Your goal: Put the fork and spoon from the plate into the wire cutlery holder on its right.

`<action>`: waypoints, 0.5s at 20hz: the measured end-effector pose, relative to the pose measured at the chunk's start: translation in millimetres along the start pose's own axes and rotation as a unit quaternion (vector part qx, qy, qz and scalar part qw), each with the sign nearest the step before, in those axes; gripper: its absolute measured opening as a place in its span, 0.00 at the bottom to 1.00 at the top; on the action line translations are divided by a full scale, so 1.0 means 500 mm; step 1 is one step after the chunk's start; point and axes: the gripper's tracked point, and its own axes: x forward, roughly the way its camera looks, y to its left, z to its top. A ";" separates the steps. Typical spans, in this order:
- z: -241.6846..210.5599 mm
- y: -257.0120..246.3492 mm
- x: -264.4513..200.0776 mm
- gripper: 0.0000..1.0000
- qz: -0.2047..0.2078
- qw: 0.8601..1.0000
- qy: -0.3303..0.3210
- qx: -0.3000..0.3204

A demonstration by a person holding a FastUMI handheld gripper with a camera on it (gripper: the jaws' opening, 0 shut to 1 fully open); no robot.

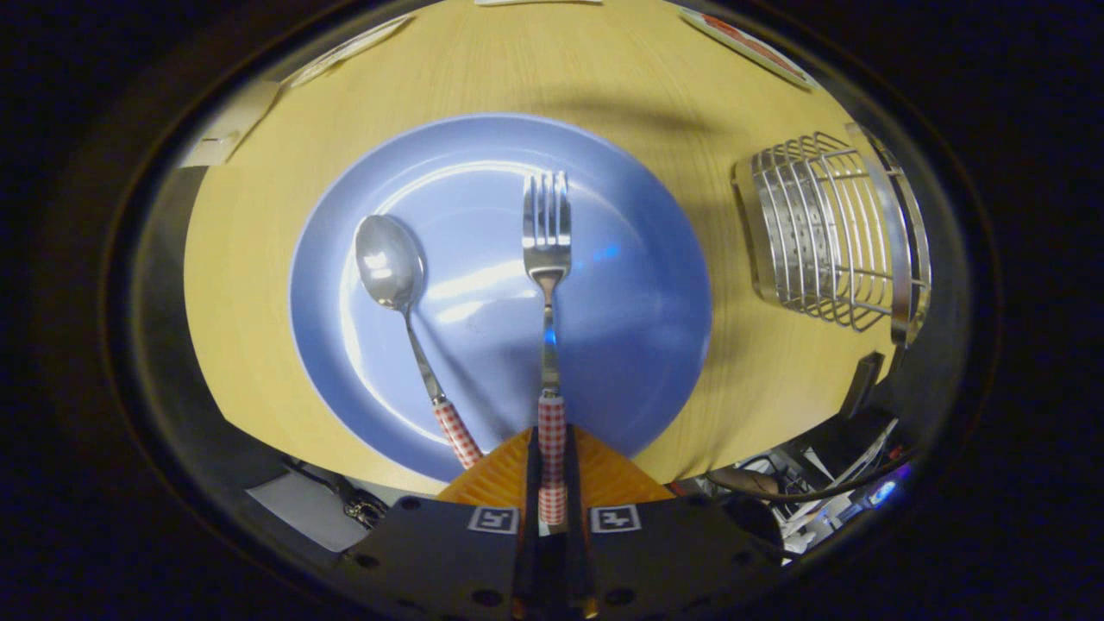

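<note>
A blue plate (638, 345) lies on the wooden table just ahead of my fingers. My gripper (552, 466) is shut on the fork's red-checked handle, which runs between the two fingers. The fork (547, 241) points straight away from me over the plate, tines far out. To its left the spoon (392, 263) lies on the plate, bowl up, its checked handle reaching the plate's near rim beside my left finger. The wire cutlery holder (828, 233) stands on the table to the right of the plate, apart from it.
The round wooden table (259, 259) ends close behind the plate's near rim. Flat cards lie at the table's far edge, left (345, 52) and right (750, 47). Cables and gear (828, 483) sit below the table on the near right.
</note>
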 end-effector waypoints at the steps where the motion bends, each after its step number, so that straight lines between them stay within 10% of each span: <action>1: 0.000 -0.005 -0.008 0.13 -0.004 1.000 0.002 0.002; 10: -0.027 -0.051 -0.150 0.13 -0.027 0.998 0.047 0.026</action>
